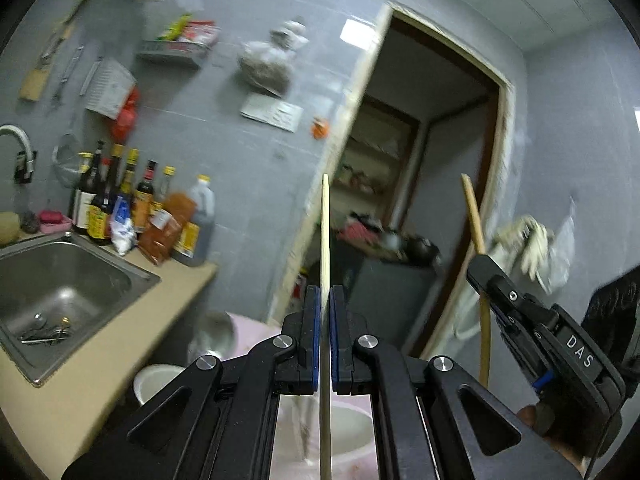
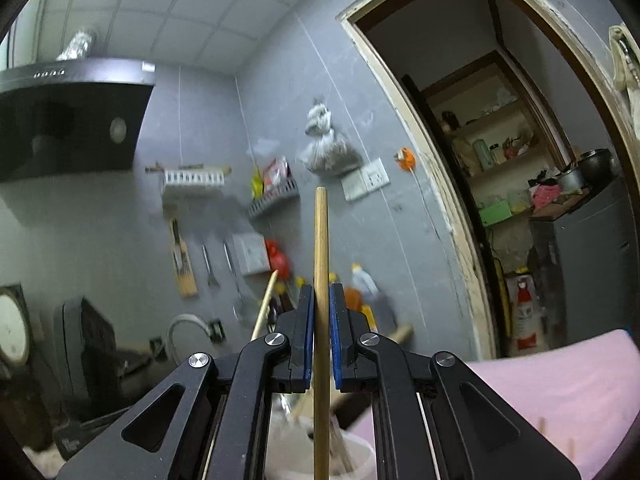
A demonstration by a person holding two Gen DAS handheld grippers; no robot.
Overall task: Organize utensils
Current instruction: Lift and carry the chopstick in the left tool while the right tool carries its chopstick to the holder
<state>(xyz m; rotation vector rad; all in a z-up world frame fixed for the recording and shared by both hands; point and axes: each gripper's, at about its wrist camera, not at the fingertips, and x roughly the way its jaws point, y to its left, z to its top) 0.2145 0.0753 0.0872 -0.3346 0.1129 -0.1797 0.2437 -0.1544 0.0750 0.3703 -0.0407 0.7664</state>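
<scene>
Left gripper [image 1: 325,292] fingers [image 1: 312,320] clamped, right gripper [image 2: 321,292] likewise, both level

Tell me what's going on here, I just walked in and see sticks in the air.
A person holds a tool in each hand. The left tool is shut on a pale chopstick; the right tool is shut on a browner chopstick. Both sticks point out level over a white container, beside the sink.

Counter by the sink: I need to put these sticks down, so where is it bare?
Bare: the counter strip along the sink rim's near side. Crowded: the back corner, packed with bottles. Utensils lie in the sink.
</scene>
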